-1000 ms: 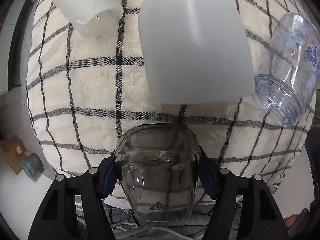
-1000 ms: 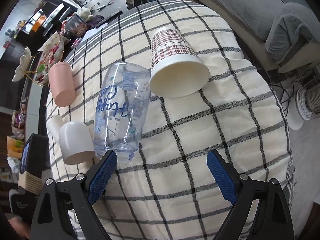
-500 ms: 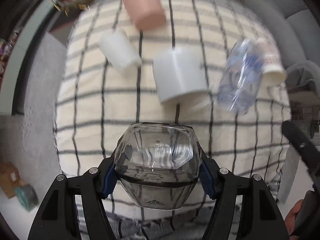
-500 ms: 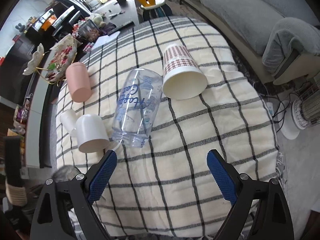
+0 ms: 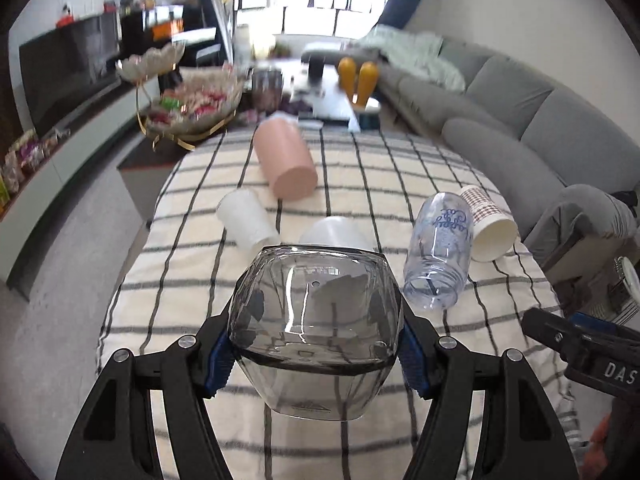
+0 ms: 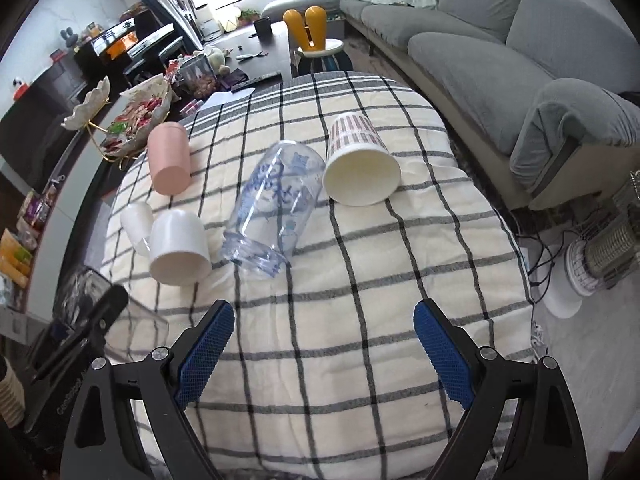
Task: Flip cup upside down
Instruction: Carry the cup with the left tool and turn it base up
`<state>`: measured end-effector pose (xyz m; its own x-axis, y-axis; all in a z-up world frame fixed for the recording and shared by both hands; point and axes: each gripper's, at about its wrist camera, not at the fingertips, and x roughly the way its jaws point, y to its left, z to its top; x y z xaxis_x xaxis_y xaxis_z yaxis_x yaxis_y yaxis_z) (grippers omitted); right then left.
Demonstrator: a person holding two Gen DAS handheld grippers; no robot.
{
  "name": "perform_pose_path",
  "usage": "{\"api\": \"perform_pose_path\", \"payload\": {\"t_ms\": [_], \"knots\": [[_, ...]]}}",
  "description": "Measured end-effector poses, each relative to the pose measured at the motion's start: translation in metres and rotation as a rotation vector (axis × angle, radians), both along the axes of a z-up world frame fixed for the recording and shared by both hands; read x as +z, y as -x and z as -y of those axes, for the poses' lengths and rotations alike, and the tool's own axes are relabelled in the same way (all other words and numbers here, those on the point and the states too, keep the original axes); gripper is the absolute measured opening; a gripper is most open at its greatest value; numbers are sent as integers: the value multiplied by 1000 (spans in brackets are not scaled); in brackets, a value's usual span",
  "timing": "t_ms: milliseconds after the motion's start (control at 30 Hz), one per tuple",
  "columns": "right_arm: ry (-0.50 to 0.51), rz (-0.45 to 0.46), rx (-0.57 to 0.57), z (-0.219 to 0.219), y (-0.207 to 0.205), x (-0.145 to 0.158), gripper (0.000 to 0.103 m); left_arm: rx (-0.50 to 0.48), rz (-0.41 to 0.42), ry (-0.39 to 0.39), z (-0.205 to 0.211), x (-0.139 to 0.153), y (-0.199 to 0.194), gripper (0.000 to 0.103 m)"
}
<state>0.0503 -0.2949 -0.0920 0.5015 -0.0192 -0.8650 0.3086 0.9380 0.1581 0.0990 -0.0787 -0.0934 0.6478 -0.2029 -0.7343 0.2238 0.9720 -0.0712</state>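
My left gripper [image 5: 316,354] is shut on a clear smoky glass cup [image 5: 316,320] and holds it above the near end of the checked cloth [image 5: 192,272]. The cup also shows in the right wrist view [image 6: 86,300] at the lower left, above the cloth's edge. My right gripper [image 6: 324,354] is open and empty over the near part of the cloth [image 6: 360,320]; part of it shows in the left wrist view [image 5: 580,344].
Lying on the cloth: a pink cup [image 6: 169,158], a small white cup [image 6: 136,220], a white cup [image 6: 178,246], a clear blue-printed bottle [image 6: 276,204], a patterned paper cup [image 6: 358,164]. A grey sofa [image 6: 500,40] runs along the right. A heater [image 6: 600,252] stands on the floor.
My left gripper has lifted the glass cup and tilted up from looking down at the cloth to looking across the room. My right gripper has pulled back and up a little.
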Motion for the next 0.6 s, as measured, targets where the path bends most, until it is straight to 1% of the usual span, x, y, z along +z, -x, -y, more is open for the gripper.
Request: {"api": "perform_pose_path", "payload": {"t_ms": [100,200,233,300,467,600], "knots": [[2,17,5,-3,8,-7,92,-7,94,37,-1,-10,6,68],[22,38,18,-6,15,-13,92,-13,137,86,-3,-13,11,68],[29,42,21,-7,16,-14,92,-19,164,82,-1,-16,13,68],[35,36,24,-8,17,-17,92,-25,191,74,3,-18,16,68],[13,25,11,-5,21,-19,92,4,148,73,3,-34,8,68],[3,19,9,-5,22,-19,92,7,129,63,5,-40,5,68]]}}
